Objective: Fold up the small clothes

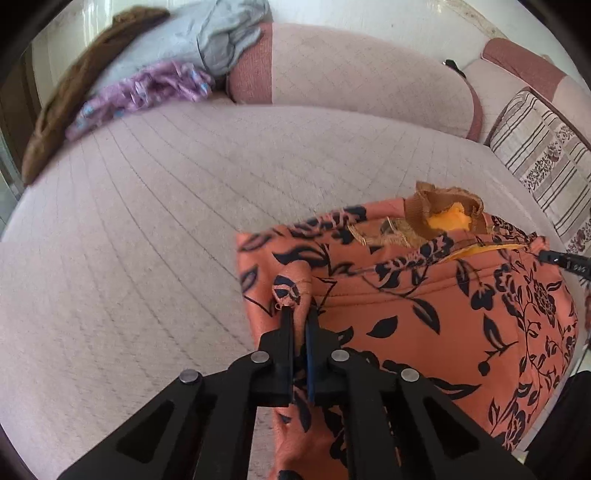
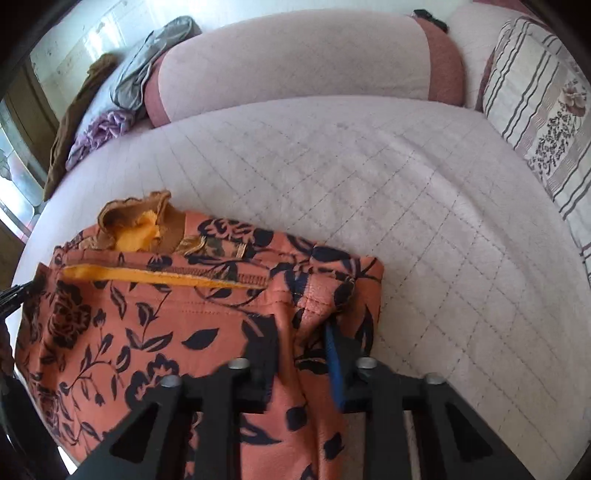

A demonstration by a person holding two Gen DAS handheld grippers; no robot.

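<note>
An orange garment with a dark floral print (image 1: 424, 306) lies on the pale quilted sofa seat (image 1: 129, 240), with a brown frilled collar and yellow lining at its far edge. My left gripper (image 1: 299, 314) is shut on the garment's left corner and pinches a bunched fold. In the right wrist view the same garment (image 2: 147, 314) lies at the left. My right gripper (image 2: 306, 325) is closed on the garment's right corner, with cloth bunched between its fingers. The tip of the other gripper shows at the edge of each view.
A pile of other clothes, purple (image 1: 147, 92), grey (image 1: 207, 33) and brown, lies at the sofa's far left. A pink bolster (image 1: 351, 74) runs along the back. A striped, flower-patterned cushion (image 2: 546, 122) lies at the right.
</note>
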